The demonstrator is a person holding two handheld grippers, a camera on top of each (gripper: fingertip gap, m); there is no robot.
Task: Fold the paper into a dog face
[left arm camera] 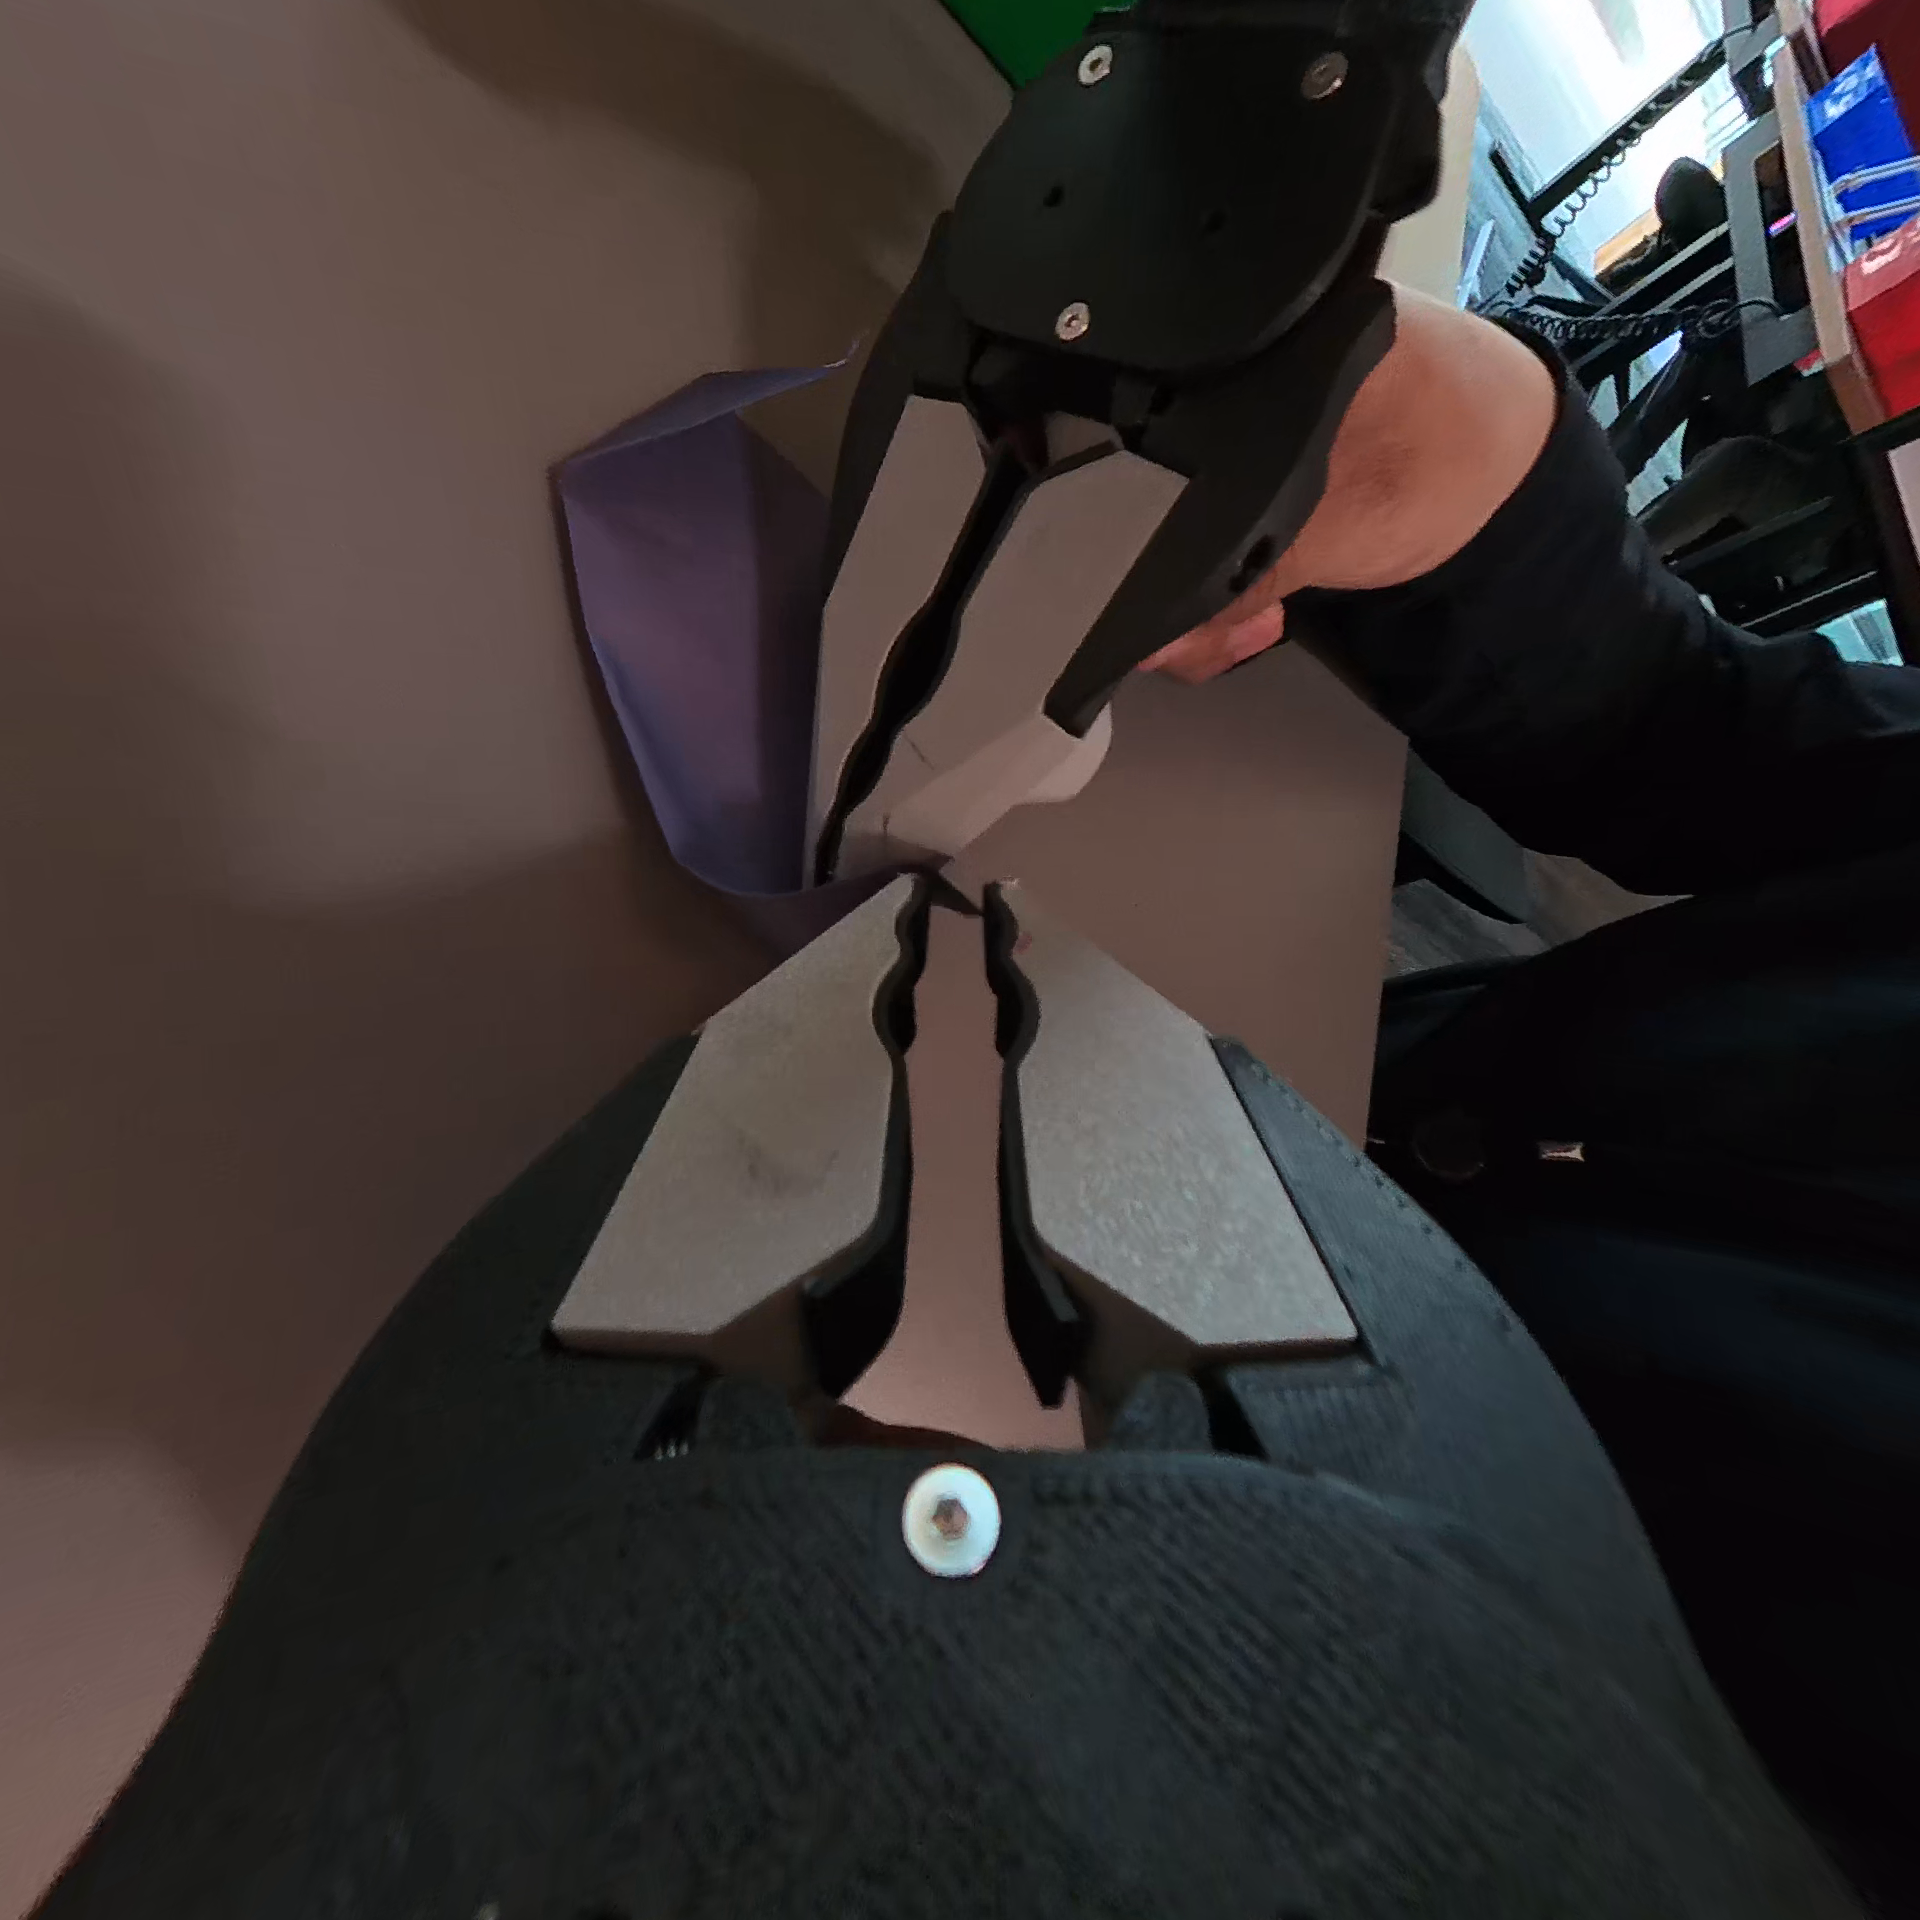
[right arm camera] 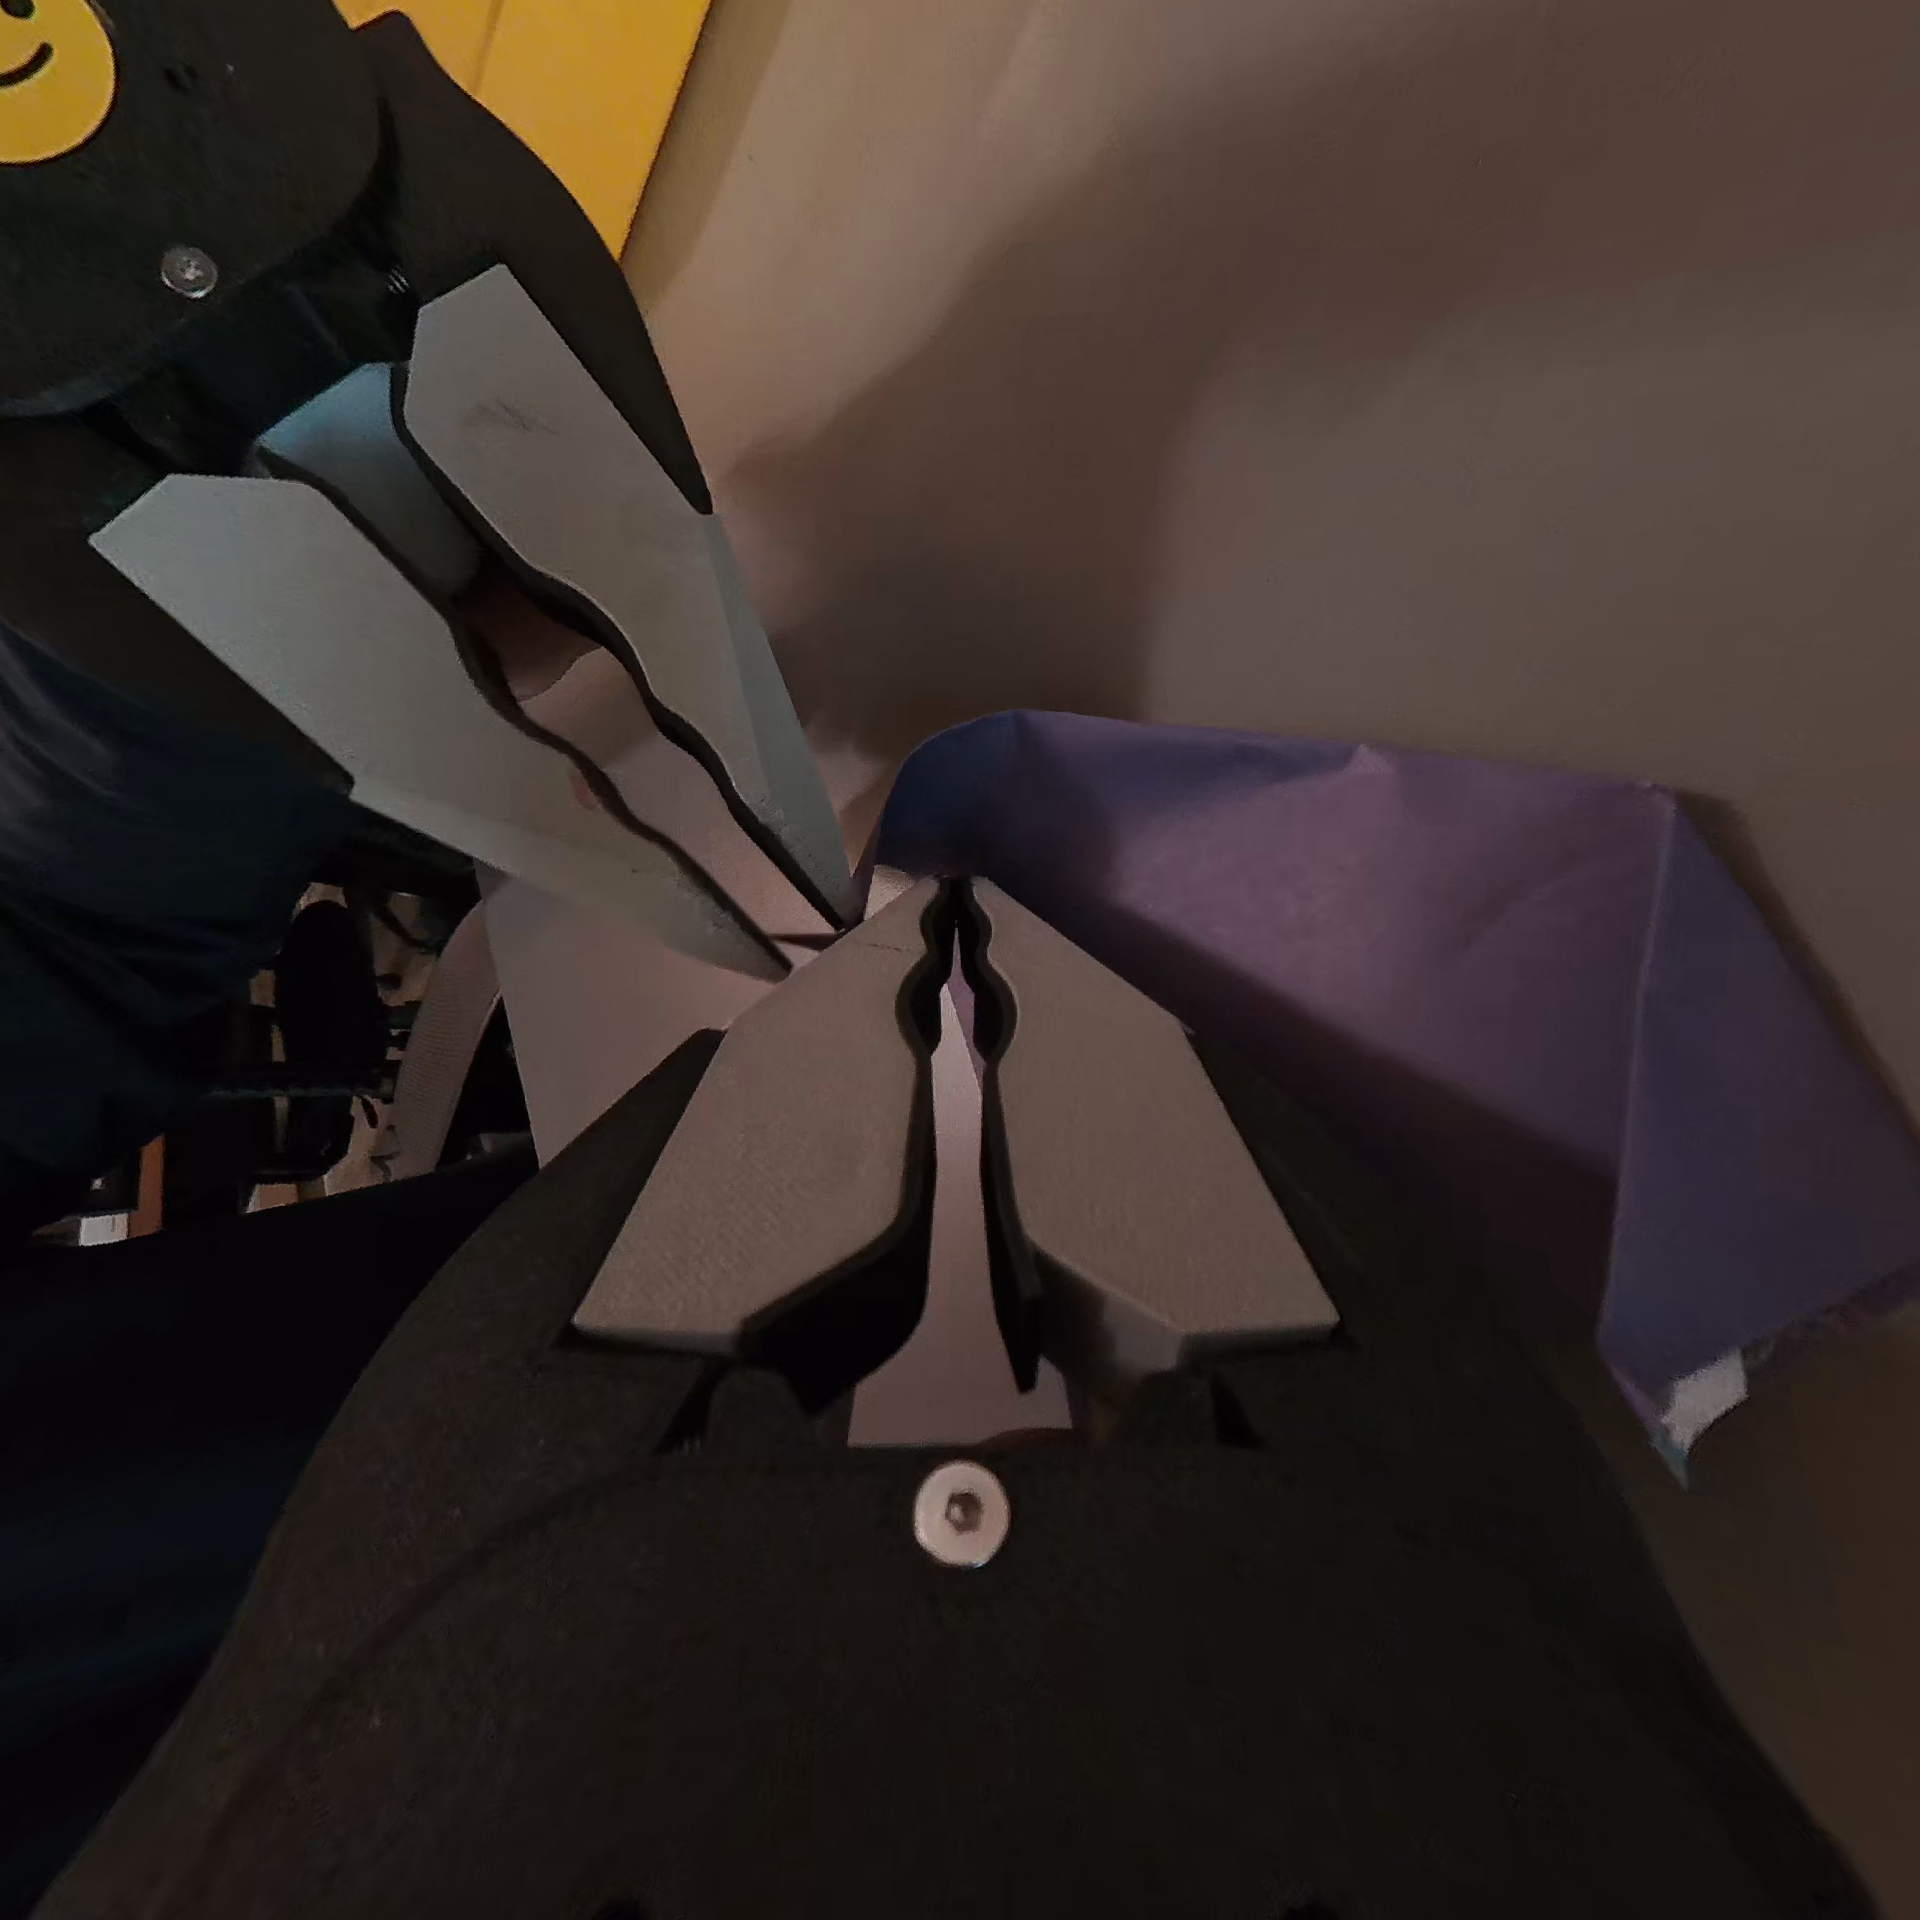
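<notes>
The purple paper (left arm camera: 686, 644) lies partly folded on the brown table (left arm camera: 312, 520), with one flap lifted. In the right wrist view the paper (right arm camera: 1351, 987) spreads to the right of my fingers. My right gripper (right arm camera: 954, 896) is shut on the paper's near corner, tips touching. In the left wrist view it comes down from above (left arm camera: 831, 862). My left gripper (left arm camera: 956, 896) sits just right of that corner with a narrow gap between its tips and nothing in it. In the right wrist view it (right arm camera: 816, 935) points in from the upper left, tips almost meeting my right tips.
The table's edge (left arm camera: 1387, 935) runs close on the right in the left wrist view, with a person's hand (left arm camera: 1403, 468) and dark sleeve beyond it. Office chairs and shelves (left arm camera: 1766, 312) stand farther back. A yellow surface (right arm camera: 582, 83) borders the table's far side. Left and right tips are no more than a few centimetres apart.
</notes>
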